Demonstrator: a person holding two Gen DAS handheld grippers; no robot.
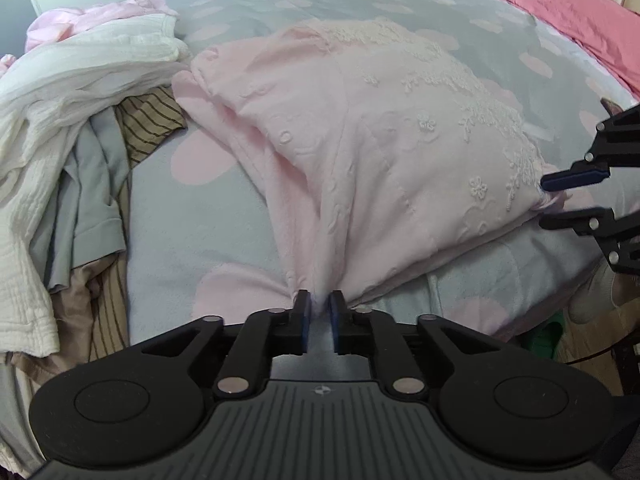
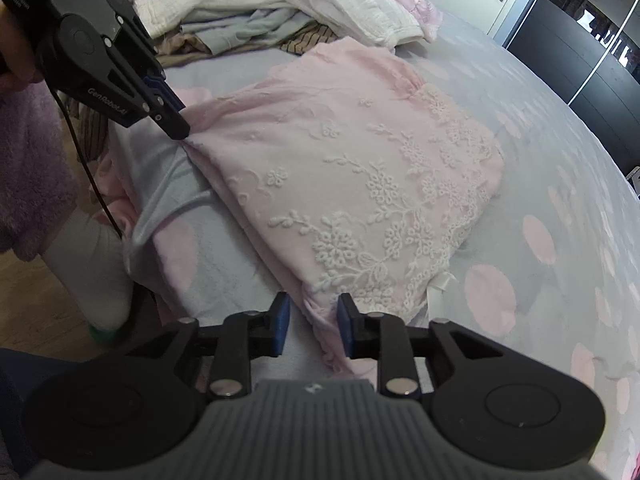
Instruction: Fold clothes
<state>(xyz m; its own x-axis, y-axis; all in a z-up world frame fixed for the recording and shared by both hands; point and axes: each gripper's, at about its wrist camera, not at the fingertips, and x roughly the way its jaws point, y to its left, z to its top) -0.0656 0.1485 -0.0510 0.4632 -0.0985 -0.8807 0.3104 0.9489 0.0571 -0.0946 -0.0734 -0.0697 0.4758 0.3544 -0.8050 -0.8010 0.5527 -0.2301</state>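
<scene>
Left tool: jaws slightly parted around the near corner of the pink garment; pads not pressing the cloth.
Right tool: jaws apart, released, the garment's lace corner lying between them.
Pink garment: one, folded, flat on the bed near its edge.
Clothes pile: one heap beyond, white, grey and striped pieces.
Pillow: one, pink, farthest.

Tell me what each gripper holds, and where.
Nothing: both the left gripper and right gripper stand open around the pink garment's near edge.
</scene>
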